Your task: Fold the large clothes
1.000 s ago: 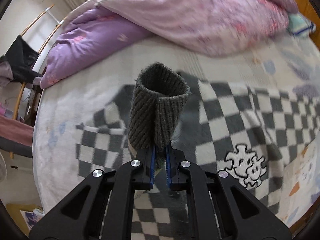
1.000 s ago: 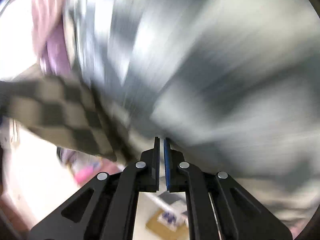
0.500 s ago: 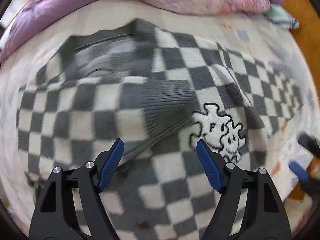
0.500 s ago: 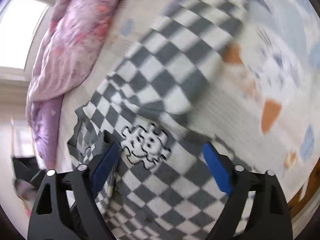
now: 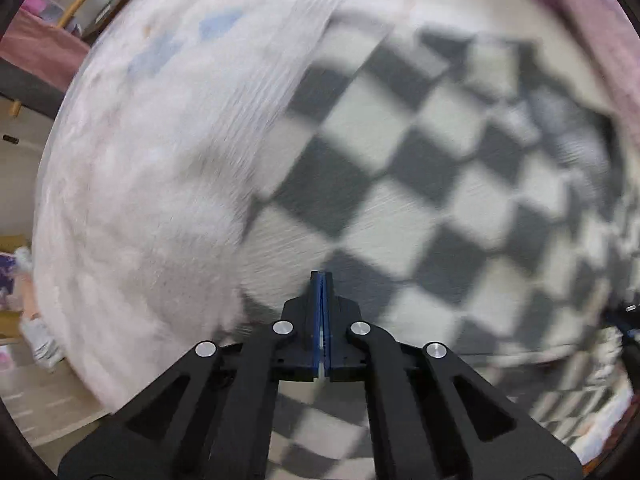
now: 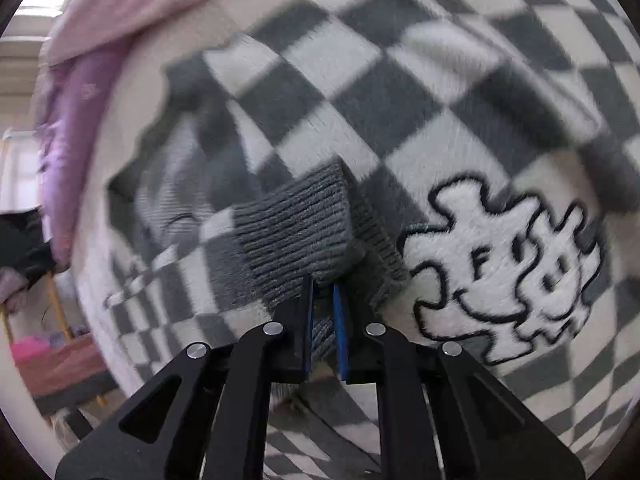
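A large grey-and-white checkered sweater (image 5: 400, 184) lies spread on the bed, also in the right wrist view (image 6: 380, 92), with a white cartoon patch (image 6: 504, 268) on its chest. My left gripper (image 5: 322, 280) is shut at the sweater's lower left edge; whether it pinches fabric is blurred. My right gripper (image 6: 323, 292) is shut on the grey ribbed cuff (image 6: 296, 232) of a sleeve folded across the chest, just left of the patch.
The sweater rests on a pale printed bedsheet (image 5: 152, 168). A pink and purple duvet (image 6: 100, 40) is bunched at the far side of the bed. The bed edge and floor with boxes (image 5: 16, 280) lie to the left.
Both grippers were open half a second ago. Now both are shut: the right closed on the ribbed cuff, the left moved down to the sweater's left edge.
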Tool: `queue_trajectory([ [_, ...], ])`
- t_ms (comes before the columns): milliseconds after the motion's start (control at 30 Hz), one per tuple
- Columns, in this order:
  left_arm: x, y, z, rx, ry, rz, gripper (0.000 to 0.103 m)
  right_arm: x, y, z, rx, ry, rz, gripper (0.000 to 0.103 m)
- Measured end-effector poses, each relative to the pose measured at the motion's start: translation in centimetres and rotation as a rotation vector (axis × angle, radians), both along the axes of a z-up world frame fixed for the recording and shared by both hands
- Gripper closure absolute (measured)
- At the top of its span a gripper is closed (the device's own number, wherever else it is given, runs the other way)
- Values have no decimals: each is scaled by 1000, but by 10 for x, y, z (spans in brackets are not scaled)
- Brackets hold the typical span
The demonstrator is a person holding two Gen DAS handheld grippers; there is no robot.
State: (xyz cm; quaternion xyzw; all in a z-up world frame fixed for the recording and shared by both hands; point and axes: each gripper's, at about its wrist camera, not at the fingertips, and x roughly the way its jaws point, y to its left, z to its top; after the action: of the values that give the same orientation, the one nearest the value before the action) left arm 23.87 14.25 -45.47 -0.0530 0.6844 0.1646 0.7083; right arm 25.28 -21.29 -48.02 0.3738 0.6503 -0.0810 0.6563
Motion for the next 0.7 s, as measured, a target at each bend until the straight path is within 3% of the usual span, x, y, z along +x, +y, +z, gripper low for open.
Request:
queue_trajectory([
  [100,-10,18,-15,-23,39,18,103,-5,9,11,-130,47,34,96],
  [167,-14,18,-17,-11,21,-15,103,-15,7,4,-114,102,12,96],
  [233,-13,11,-20,20,31,-73,103,-18,4,-4,-94,93,13,93],
  [300,-10,5,-10,39,34,-128,102,-14,2,0,-94,93,18,77],
  [367,-6,-1,12,49,-14,-164,102,-14,-2,26,-212,74,55,71],
  [433,4,-5,35,62,-84,-204,102,-12,-1,50,-280,-38,89,71],
  [467,16,-4,44,73,-123,-210,102,-9,1,62,-281,-115,115,76],
  [533,43,3,48,57,-174,-195,102,8,10,66,-252,-178,184,90],
  [567,59,6,44,58,-190,-184,102,16,15,63,-247,-179,208,95],
  [633,94,11,32,95,-201,-178,102,36,21,40,-227,-144,242,96],
  [700,131,14,6,110,-185,-173,103,44,21,2,-204,-32,239,97],
])
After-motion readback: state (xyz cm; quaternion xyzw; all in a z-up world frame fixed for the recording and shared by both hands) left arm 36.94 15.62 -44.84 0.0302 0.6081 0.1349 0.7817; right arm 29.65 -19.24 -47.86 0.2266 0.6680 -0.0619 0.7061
